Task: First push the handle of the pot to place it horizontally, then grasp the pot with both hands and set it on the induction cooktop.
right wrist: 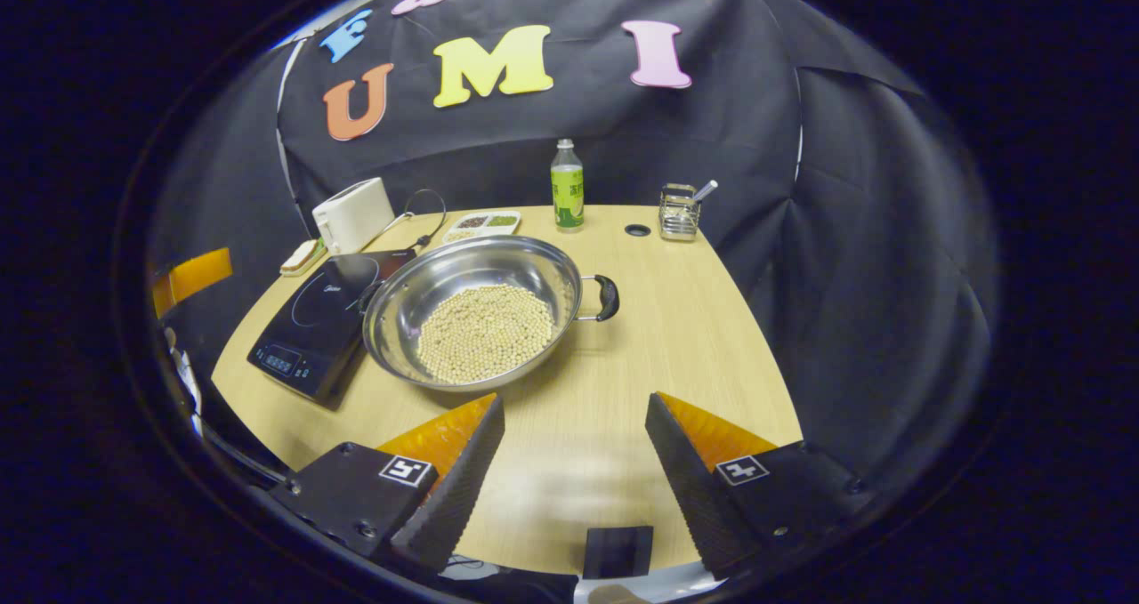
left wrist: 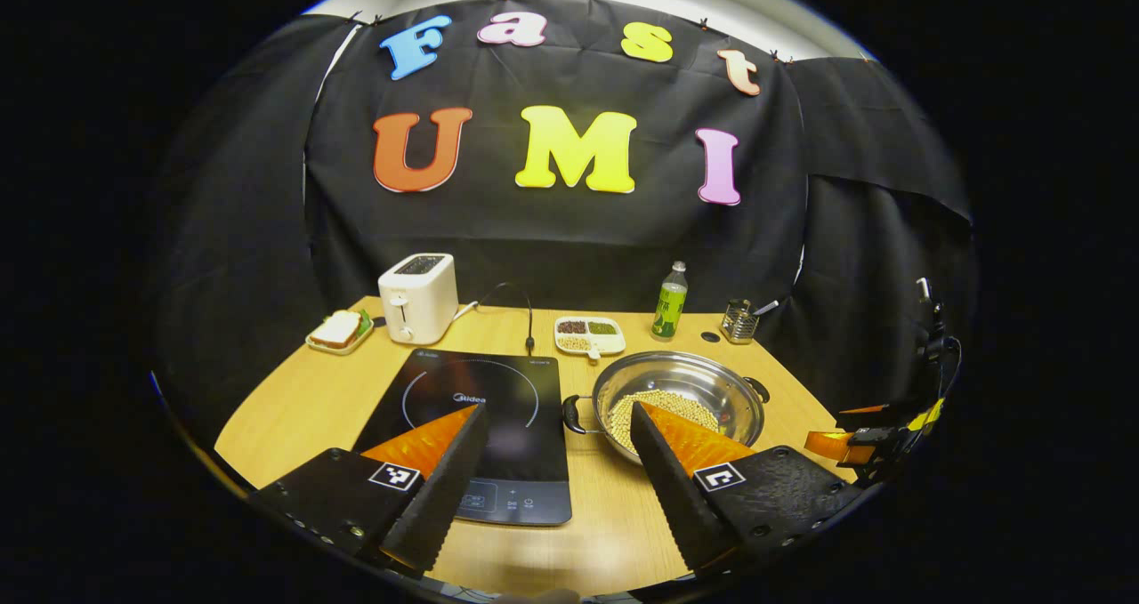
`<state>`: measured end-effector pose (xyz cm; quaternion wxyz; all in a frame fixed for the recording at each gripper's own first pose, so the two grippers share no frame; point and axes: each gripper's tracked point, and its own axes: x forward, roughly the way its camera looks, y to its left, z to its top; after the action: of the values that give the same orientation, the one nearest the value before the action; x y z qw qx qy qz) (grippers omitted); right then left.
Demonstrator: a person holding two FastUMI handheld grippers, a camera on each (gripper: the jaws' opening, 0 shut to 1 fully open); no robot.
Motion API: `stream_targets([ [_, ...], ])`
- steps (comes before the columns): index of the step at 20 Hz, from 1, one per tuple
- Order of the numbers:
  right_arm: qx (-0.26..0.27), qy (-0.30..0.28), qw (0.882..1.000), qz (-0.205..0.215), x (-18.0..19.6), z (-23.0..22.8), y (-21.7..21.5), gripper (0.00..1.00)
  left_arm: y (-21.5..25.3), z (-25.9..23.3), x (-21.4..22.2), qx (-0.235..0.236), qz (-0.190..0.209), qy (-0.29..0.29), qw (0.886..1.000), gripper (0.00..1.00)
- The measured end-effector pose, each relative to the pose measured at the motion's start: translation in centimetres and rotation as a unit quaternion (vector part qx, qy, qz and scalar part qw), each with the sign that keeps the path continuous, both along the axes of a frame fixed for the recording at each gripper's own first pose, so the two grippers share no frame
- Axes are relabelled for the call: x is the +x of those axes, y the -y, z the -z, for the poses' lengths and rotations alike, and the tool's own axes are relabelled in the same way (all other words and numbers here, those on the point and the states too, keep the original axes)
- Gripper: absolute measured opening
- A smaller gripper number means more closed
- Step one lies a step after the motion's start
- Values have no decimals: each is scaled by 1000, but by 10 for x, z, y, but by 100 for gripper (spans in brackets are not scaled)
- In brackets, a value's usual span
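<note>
A steel pot (left wrist: 681, 398) holding pale beans rests on the wooden table, just right of the black induction cooktop (left wrist: 485, 422). Its two black handles (left wrist: 571, 414) point left and right. In the right gripper view the pot (right wrist: 472, 310) sits ahead and left, with one handle (right wrist: 606, 297) on its right side and the cooktop (right wrist: 320, 324) beyond it. My left gripper (left wrist: 559, 426) is open, hovering near the front of the table between cooktop and pot. My right gripper (right wrist: 574, 413) is open over bare table in front of the pot. The other gripper (left wrist: 868, 444) appears at the far right of the left gripper view.
At the back stand a white toaster (left wrist: 418, 297), a plate with a sandwich (left wrist: 338, 331), a divided dish of grains (left wrist: 589, 334), a green-labelled bottle (left wrist: 671, 301) and a wire holder (left wrist: 739, 321). A cable (left wrist: 512, 302) runs behind the cooktop. A small dark square (right wrist: 617, 551) lies at the table's front edge.
</note>
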<state>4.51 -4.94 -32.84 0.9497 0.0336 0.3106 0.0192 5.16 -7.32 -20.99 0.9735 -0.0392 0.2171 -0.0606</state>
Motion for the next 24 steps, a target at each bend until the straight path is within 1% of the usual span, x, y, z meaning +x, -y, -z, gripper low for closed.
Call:
stream_targets([
  [4,2,-9,1000,-3,51,5,11,98,18,34,40,10,-2,-36,999,96],
  [5,3,-12,1000,-5,64,6,12,100,22,42,49,18,-1,-43,999,96],
  [6,7,-15,1000,-8,77,7,12,100,25,52,59,24,-2,-52,998,96],
  [7,11,-21,1000,-14,88,9,12,98,28,61,69,27,-2,-63,998,96],
  [11,8,-37,999,-33,130,22,12,98,35,96,98,44,-13,-102,994,96],
  [12,8,-41,998,-36,139,25,12,100,37,104,102,48,-12,-111,993,96],
  [13,9,-45,998,-41,146,27,10,100,38,111,106,52,-12,-118,992,96],
  [14,8,-49,998,-42,153,31,11,98,40,117,110,55,-12,-125,991,96],
  [16,3,-55,998,-44,165,36,14,98,41,130,114,59,-13,-140,988,96],
  [17,3,-59,997,-48,169,38,13,100,41,134,116,61,-15,-145,987,100],
  [18,2,-62,997,-51,173,40,13,98,41,139,118,62,-15,-151,986,96],
  [23,5,-81,995,-64,183,49,11,98,46,157,121,62,-12,-181,981,96],
  [24,7,-83,994,-68,183,50,10,98,45,157,122,69,-16,-181,981,96],
])
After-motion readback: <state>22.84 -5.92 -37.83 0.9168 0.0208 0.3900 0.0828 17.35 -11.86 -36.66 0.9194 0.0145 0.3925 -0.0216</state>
